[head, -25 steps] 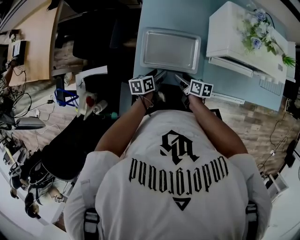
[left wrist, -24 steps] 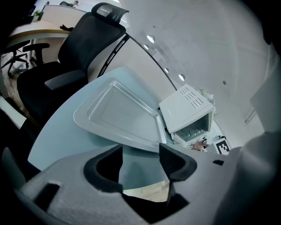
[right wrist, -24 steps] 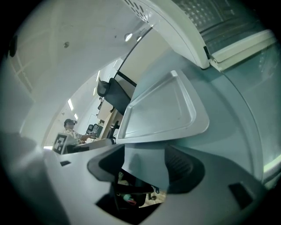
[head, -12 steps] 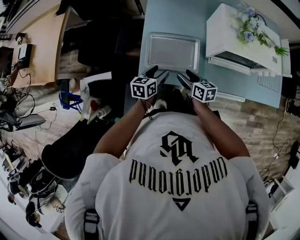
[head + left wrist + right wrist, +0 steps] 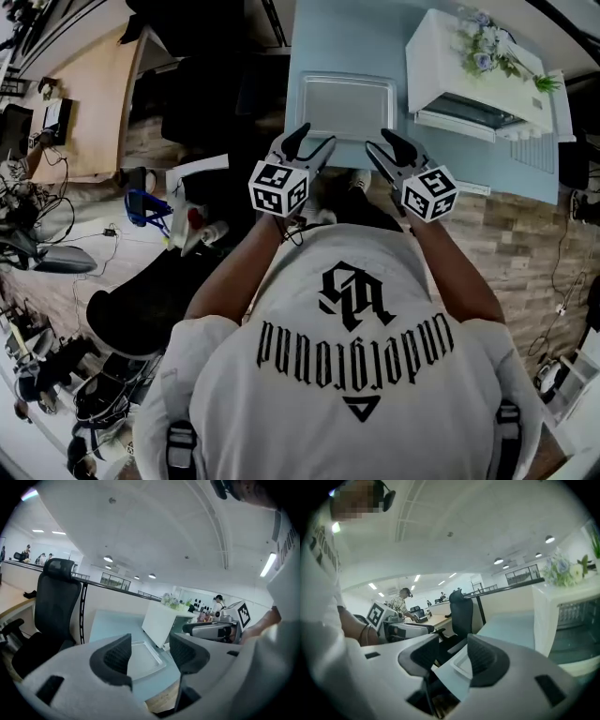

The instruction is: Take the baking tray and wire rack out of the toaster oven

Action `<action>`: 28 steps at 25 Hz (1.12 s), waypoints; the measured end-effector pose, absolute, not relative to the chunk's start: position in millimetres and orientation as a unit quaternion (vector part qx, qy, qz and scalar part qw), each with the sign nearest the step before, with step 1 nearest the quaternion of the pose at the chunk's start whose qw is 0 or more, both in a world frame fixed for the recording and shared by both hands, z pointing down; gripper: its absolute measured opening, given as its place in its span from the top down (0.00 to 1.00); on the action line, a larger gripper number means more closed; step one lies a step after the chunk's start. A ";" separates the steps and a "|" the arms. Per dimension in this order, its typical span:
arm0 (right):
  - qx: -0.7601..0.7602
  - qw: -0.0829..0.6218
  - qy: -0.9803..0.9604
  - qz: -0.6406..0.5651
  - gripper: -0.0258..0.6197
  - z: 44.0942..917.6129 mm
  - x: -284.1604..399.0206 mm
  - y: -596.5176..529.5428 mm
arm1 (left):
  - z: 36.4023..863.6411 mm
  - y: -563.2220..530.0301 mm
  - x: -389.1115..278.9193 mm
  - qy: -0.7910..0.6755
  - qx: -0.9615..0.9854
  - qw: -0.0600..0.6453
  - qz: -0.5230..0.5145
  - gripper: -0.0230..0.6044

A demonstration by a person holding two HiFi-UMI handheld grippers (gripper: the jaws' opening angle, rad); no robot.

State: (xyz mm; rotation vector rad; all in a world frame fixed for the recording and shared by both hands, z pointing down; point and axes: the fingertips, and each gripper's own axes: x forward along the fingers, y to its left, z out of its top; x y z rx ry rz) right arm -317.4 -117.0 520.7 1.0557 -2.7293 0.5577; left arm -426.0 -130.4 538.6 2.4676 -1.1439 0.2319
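The empty metal baking tray [image 5: 345,106] lies flat on the light blue table [image 5: 337,37], left of the white toaster oven [image 5: 469,70], whose door [image 5: 457,119] hangs open. I cannot make out the wire rack. My left gripper [image 5: 309,141] and right gripper [image 5: 380,141] hover side by side above the tray's near edge, clear of it. The left gripper view shows its jaws [image 5: 149,651] open and empty, with the tray [image 5: 143,656] below. The right gripper's jaws [image 5: 452,656] are closing with nothing between them, and the tray's corner [image 5: 459,663] lies beyond.
A black office chair [image 5: 56,602] stands left of the table. Flowers [image 5: 487,42] sit on top of the oven. A wooden desk [image 5: 84,103] and cluttered floor lie to the far left. People stand in the distance [image 5: 401,602].
Both grippers have risen from the tray's near edge and rolled, their marker cubes now turned outward. The tray stays flat on the table.
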 end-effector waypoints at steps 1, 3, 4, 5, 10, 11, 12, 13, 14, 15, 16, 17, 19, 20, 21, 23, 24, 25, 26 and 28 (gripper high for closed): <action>0.349 0.081 -0.918 0.171 0.67 510.1 -319.3 -111.5 | 528.3 -127.9 -429.8 -0.412 0.887 0.194 0.078 0.55; 0.342 0.082 -0.926 0.141 0.69 489.7 -323.0 -100.3 | 506.6 -122.9 -436.9 -0.416 0.891 0.167 0.071 0.56; 0.339 0.081 -0.928 0.128 0.70 480.0 -324.3 -95.2 | 496.1 -120.5 -439.7 -0.418 0.893 0.154 0.067 0.56; 0.337 0.079 -0.931 0.117 0.70 470.7 -325.2 -90.5 | 486.3 -118.0 -442.2 -0.419 0.895 0.143 0.062 0.57; 0.334 0.071 -0.937 0.068 0.73 431.6 -327.1 -70.9 | 447.7 -100.3 -451.1 -0.415 0.903 0.099 0.047 0.59; 0.334 0.071 -0.938 0.057 0.74 424.8 -327.3 -67.6 | 441.0 -96.5 -452.1 -0.413 0.905 0.091 0.045 0.59; 0.334 0.072 -0.939 0.047 0.75 418.7 -326.8 -64.4 | 434.8 -92.6 -452.5 -0.411 0.907 0.084 0.042 0.60; 0.335 0.073 -0.939 0.039 0.76 413.3 -325.4 -61.3 | 429.2 -88.8 -452.4 -0.409 0.908 0.078 0.040 0.61; 0.336 0.074 -0.938 0.032 0.77 408.4 -323.4 -58.2 | 424.3 -84.9 -451.9 -0.407 0.910 0.073 0.038 0.63; 0.338 0.074 -0.938 0.026 0.78 403.9 -321.2 -55.3 | 420.0 -81.3 -451.3 -0.405 0.911 0.068 0.037 0.65; 0.340 0.074 -0.937 0.021 0.79 399.5 -319.2 -52.4 | 416.6 -78.0 -451.0 -0.404 0.912 0.064 0.035 0.66; 0.343 0.073 -0.936 0.017 0.80 395.2 -317.6 -49.8 | 413.8 -75.1 -451.2 -0.404 0.912 0.061 0.034 0.67; 0.348 0.067 -0.935 0.014 0.81 387.5 -314.5 -45.8 | 409.0 -70.3 -452.2 -0.404 0.912 0.059 0.029 0.68; 0.351 0.064 -0.934 0.014 0.83 384.8 -312.6 -44.4 | 406.9 -68.3 -452.6 -0.404 0.912 0.057 0.027 0.69; 0.353 0.063 -0.933 0.013 0.85 383.5 -310.6 -43.1 | 405.3 -66.1 -452.8 -0.405 0.912 0.055 0.024 0.70; 0.355 0.066 -0.932 0.010 0.86 384.8 -306.5 -40.2 | 404.6 -61.9 -452.7 -0.407 0.912 0.050 0.019 0.77; 0.356 0.067 -0.932 0.011 0.87 386.1 -304.3 -39.0 | 405.0 -60.1 -452.2 -0.408 0.912 0.049 0.017 0.80; 0.357 0.068 -0.932 0.012 0.87 386.8 -302.0 -37.8 | 404.7 -58.4 -451.1 -0.409 0.911 0.050 0.015 0.81; 0.358 0.068 -0.931 0.011 0.87 386.7 -299.6 -36.2 | 403.4 -56.4 -449.2 -0.410 0.911 0.049 0.012 0.82; 0.359 0.068 -0.931 0.007 0.89 385.5 -294.3 -30.9 | 400.3 -51.6 -443.3 -0.411 0.911 0.045 0.010 0.86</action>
